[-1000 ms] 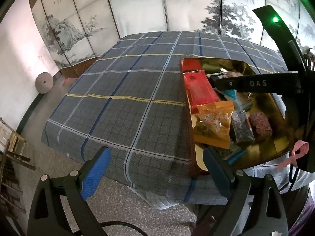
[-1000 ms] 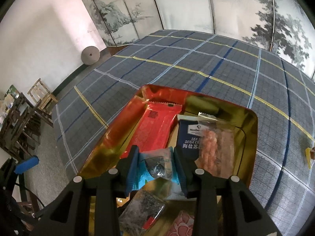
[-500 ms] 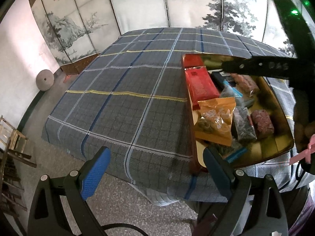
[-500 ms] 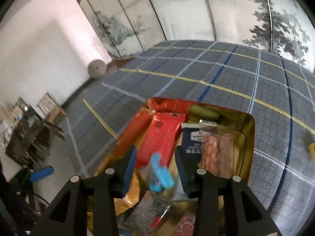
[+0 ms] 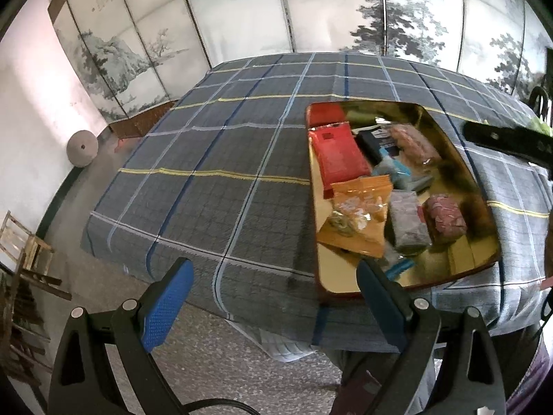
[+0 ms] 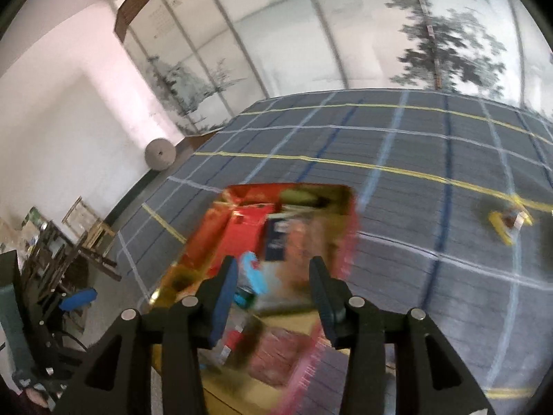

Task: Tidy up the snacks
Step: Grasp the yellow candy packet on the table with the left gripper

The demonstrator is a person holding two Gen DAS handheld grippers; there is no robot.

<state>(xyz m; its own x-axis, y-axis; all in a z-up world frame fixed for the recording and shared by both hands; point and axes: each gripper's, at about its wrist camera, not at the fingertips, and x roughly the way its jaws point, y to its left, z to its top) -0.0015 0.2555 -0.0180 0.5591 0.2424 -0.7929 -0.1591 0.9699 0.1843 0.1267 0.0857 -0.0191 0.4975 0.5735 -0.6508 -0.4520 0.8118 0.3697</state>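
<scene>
A gold tray point(image 5: 452, 128) with a red rim sits on the plaid tablecloth near the table's front right edge. It holds several snack packs: a red pack point(image 5: 338, 154), an orange bag point(image 5: 359, 214), a light blue pack point(image 5: 394, 169), a grey pack point(image 5: 409, 223) and a pink patterned pack point(image 5: 446, 219). My left gripper point(image 5: 273, 306) is open and empty, below the table's front edge. My right gripper point(image 6: 273, 297) is open and empty above the tray point(image 6: 342, 197); the blue pack point(image 6: 252, 273) lies in the tray below it. That view is blurred.
A small yellow snack point(image 6: 508, 223) lies on the tablecloth point(image 5: 214, 180) to the right of the tray. A painted folding screen point(image 5: 311, 10) stands behind the table. Wooden chairs point(image 5: 24, 252) and a round stone point(image 5: 82, 143) are on the floor at left.
My right gripper opened, let go of the light blue pack into the tray, and lifted up and back to the right. The left gripper barely moved.
</scene>
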